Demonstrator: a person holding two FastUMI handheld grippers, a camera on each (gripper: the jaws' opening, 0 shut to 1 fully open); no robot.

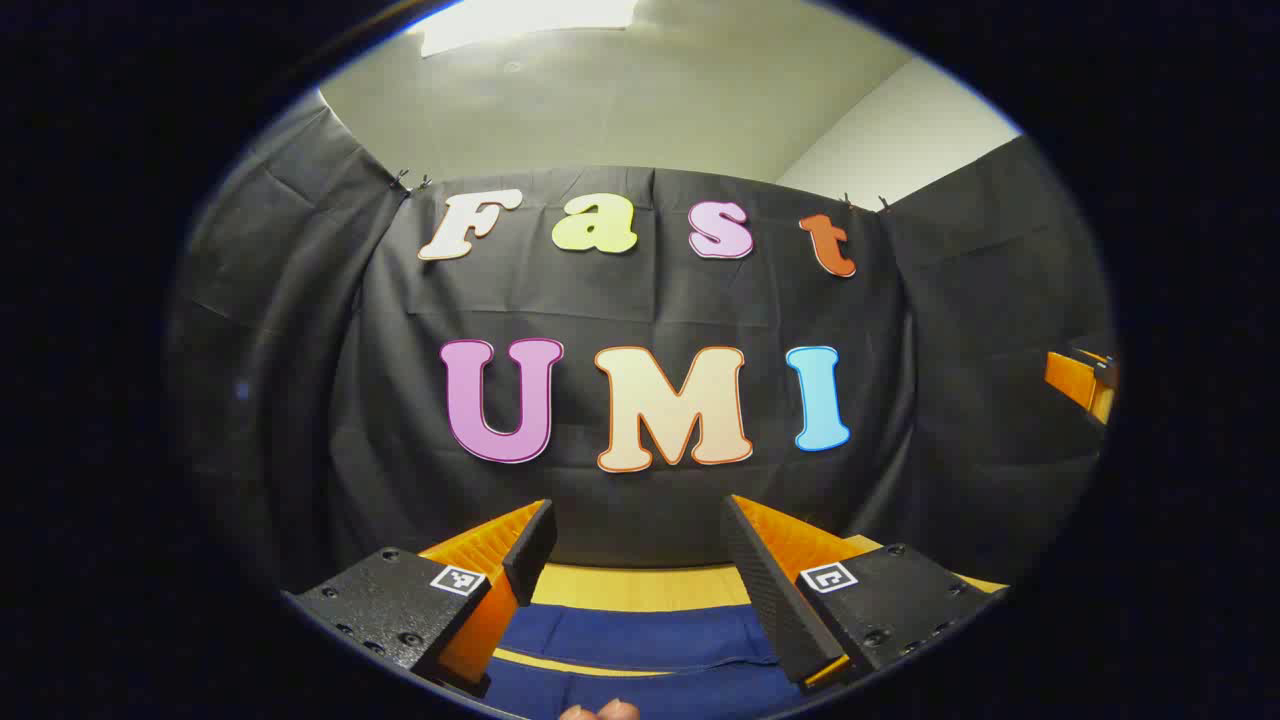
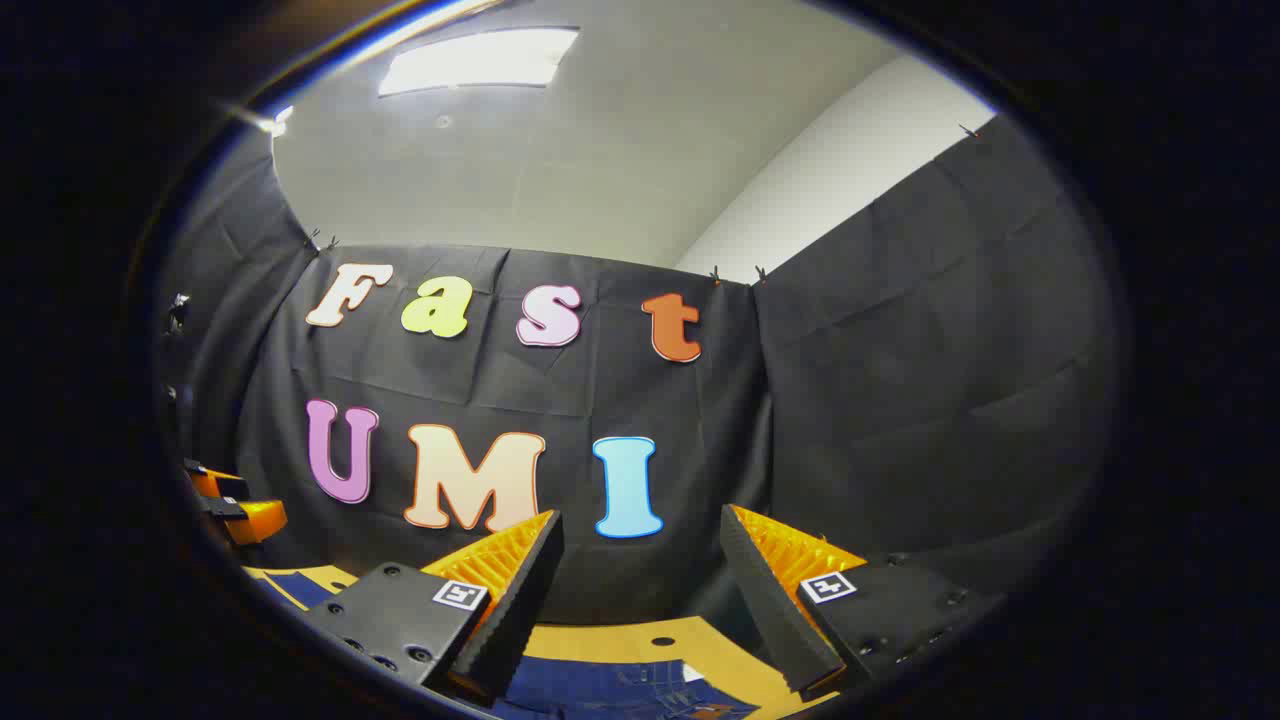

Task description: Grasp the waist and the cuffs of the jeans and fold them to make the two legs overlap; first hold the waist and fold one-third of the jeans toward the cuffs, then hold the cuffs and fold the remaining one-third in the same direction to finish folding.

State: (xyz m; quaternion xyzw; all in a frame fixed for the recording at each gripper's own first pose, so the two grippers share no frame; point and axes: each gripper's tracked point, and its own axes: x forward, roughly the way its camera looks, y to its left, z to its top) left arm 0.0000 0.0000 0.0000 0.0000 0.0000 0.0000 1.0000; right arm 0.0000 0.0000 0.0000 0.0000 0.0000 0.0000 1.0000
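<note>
Dark blue jeans point(image 1: 640, 640) lie flat on a yellow wooden table point(image 1: 640, 585), below and between the fingers of my left gripper point(image 1: 640, 530). That gripper stands open, raised above the cloth, holding nothing. In the right gripper view the jeans point(image 2: 620, 690) show a stitched part near the bottom edge, under my right gripper point(image 2: 640, 545), which is also open and empty. The left gripper point(image 2: 235, 510) appears at the far left of the right gripper view. The right gripper point(image 1: 1085, 380) peeks in at the right edge of the left gripper view.
The table's far edge point(image 2: 690, 640) meets the black cloth wall point(image 1: 640, 300) close behind the jeans. A fingertip point(image 1: 600, 711) shows at the bottom of the left gripper view. A small hole point(image 2: 662, 640) sits in the table top.
</note>
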